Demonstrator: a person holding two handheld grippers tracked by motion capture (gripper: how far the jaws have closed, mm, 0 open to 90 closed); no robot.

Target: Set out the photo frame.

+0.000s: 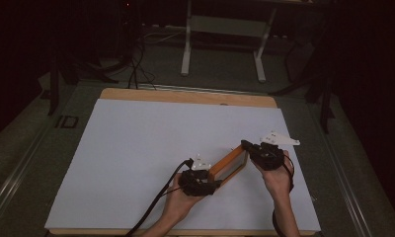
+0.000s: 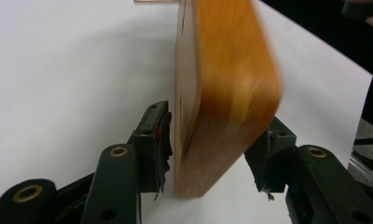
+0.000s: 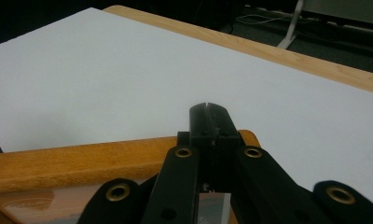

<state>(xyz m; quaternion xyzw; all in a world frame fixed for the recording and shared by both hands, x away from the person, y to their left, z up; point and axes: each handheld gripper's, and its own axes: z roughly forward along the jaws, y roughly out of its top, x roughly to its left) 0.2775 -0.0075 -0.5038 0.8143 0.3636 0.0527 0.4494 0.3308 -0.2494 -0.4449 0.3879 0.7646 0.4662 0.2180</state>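
My left gripper (image 2: 212,154) straddles the near end of the wooden picture frame (image 1: 228,165), jaws spread with a gap on each side. My right gripper (image 3: 208,121) has its jaws pressed together over the frame's far corner. The frame sits on the white sheet (image 1: 136,148), toward its near right side.

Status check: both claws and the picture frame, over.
Left claw open around the wooden picture frame, end between jaws. Right claw shut at its far corner. White table, nothing obstructing.
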